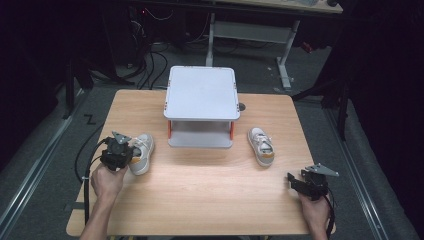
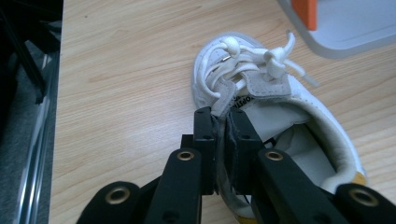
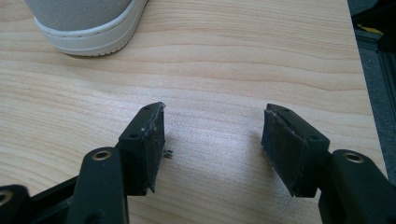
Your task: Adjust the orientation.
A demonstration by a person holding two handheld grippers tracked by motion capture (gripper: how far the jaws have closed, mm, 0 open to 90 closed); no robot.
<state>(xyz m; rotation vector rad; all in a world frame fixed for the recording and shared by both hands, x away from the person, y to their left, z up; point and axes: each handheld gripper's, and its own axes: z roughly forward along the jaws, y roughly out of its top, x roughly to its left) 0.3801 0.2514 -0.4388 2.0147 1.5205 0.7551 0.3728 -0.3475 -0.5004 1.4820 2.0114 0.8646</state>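
Two small white shoes with yellow heels lie on the wooden table point(image 1: 210, 200). The left shoe point(image 1: 142, 155) lies at the table's left side, its laces and open mouth clear in the left gripper view point(image 2: 261, 84). My left gripper point(image 1: 129, 152) point(image 2: 222, 122) is shut on this shoe's side wall by the tongue, one jaw inside the mouth and one outside. The right shoe point(image 1: 261, 146) lies right of the stand, and its heel point(image 3: 84, 23) is at the top left of the right gripper view. Near the front right corner my right gripper point(image 1: 295, 181) point(image 3: 212, 126) stands open above bare wood.
A grey two-level stand point(image 1: 201, 92) with orange posts sits at the back middle of the table; its corner point(image 2: 345, 28) appears beyond the left shoe. The table's left edge drops to a dark floor with cables. Desk legs stand behind the table.
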